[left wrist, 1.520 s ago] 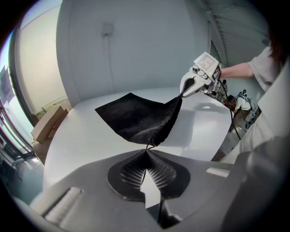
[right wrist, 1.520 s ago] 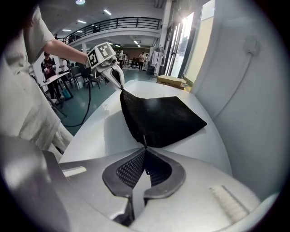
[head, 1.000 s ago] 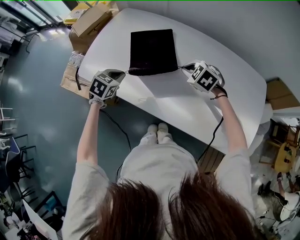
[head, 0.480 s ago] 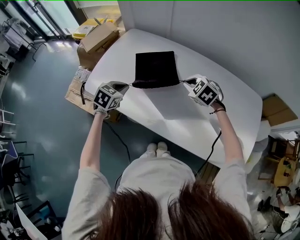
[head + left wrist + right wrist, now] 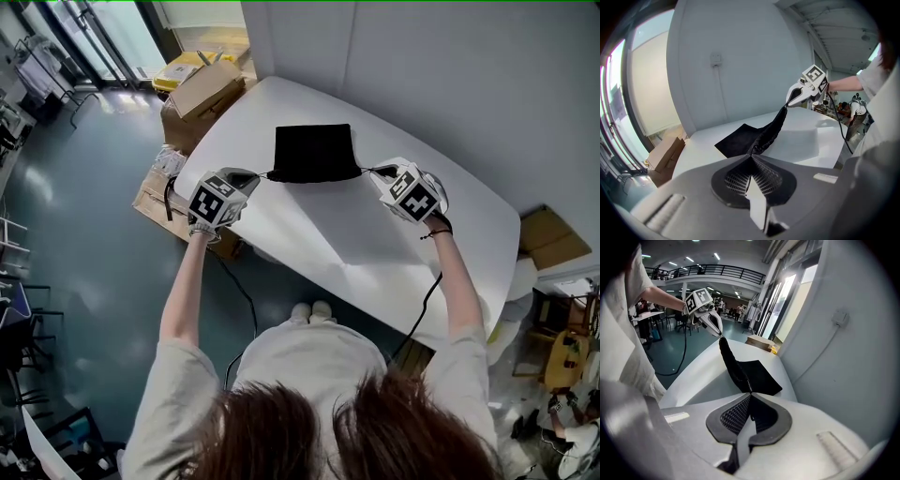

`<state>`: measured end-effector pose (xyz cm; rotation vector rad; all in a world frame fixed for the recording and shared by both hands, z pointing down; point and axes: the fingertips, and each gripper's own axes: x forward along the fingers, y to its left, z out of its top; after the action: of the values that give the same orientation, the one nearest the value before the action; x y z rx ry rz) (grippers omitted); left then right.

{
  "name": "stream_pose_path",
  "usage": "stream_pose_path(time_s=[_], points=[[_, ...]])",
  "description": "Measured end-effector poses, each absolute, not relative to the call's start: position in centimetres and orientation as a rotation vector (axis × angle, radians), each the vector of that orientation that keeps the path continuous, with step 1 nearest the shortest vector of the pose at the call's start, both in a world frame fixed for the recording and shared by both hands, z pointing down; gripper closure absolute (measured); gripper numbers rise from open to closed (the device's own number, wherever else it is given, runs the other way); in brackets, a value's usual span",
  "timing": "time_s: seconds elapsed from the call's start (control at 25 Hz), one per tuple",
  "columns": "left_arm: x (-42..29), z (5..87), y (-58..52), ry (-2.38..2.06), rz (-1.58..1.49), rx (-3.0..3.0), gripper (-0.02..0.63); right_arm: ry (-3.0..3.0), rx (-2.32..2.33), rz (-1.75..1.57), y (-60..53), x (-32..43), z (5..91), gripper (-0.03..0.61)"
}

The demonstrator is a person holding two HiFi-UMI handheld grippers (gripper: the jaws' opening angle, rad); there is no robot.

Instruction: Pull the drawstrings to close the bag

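Jaws tight on drawstrings [image 5: 370,172], bag [image 5: 314,150] mouth higher now.

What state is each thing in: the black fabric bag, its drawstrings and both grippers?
black fabric bag: mouth bunched, near edge raised off the white table, rest lying flat.
drawstrings: taut, running out sideways to the grippers.
left gripper: shut on the drawstrings.
right gripper: shut on the drawstrings.

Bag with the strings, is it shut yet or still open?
Nearly. Done: the left gripper and right gripper are each shut on a drawstring. In hand: the strings run taut sideways, and the mouth of the black bag is lifted and bunched. Left: it looks stretched wide, so more pulling.
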<state>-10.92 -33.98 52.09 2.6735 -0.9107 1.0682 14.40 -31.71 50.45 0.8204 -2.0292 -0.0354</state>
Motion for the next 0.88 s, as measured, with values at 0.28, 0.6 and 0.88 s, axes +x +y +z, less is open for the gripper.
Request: stream_pose_path(time_s=[0.28,0.6,0.88], points=[[-11.1,49.8,-34.9,-0.972,1.04,2.718,0.612,-2.043,0.846,-0.113,-32.5,14.0,47.9,0.565],[-11.1,47.3,-35.8,-1.031,0.999,2.759,0.612,-2.033,0.856,-0.17,-33.3,14.3,45.8,0.565],[-11.1,45.1,-36.7,-1.086,0.979,2.802,0.612,-2.045,0.886,-0.221,-34.0,14.1,43.9,0.565]])
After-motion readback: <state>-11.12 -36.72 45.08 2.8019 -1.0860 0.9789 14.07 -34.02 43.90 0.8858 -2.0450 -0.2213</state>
